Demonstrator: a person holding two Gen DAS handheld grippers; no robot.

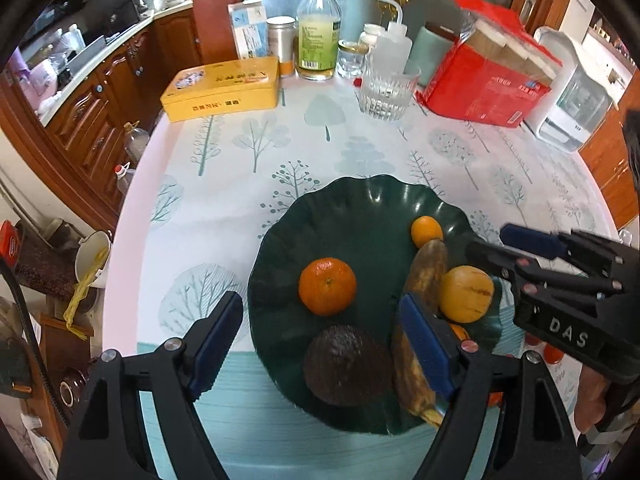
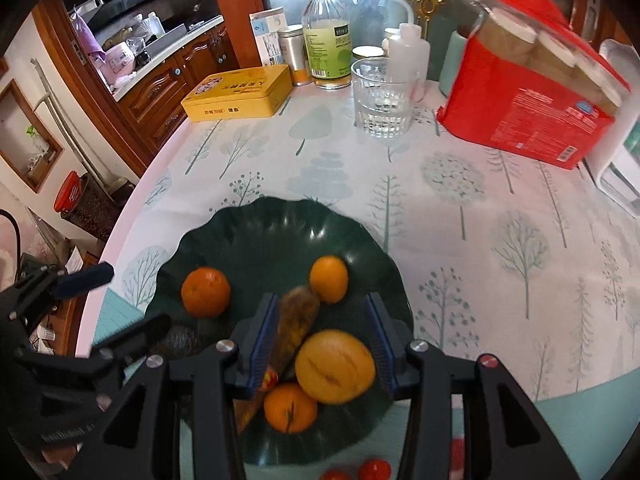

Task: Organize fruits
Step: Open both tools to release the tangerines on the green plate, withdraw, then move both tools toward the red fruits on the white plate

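A dark green wavy plate (image 1: 360, 208) (image 2: 280, 224) holds an orange tangerine (image 1: 327, 286) (image 2: 205, 291), a small orange (image 1: 426, 231) (image 2: 329, 279), a browned banana (image 1: 424, 276) (image 2: 294, 320), a yellow round fruit (image 1: 466, 294) (image 2: 335, 366), a dark avocado (image 1: 346, 364) and another tangerine (image 2: 290, 407). My left gripper (image 1: 320, 340) is open above the plate's near side, over the avocado. My right gripper (image 2: 326, 340) is open, its jaws either side of the yellow fruit without touching it; it also shows in the left wrist view (image 1: 496, 246).
At the back of the tree-print table (image 2: 480, 220) stand a yellow tin (image 1: 224, 88), a glass tumbler (image 1: 386, 90), a bottle (image 1: 318, 28), a red box (image 1: 488, 84) and a white appliance (image 1: 572, 92). Small red fruits (image 2: 374, 470) lie by the plate's near edge.
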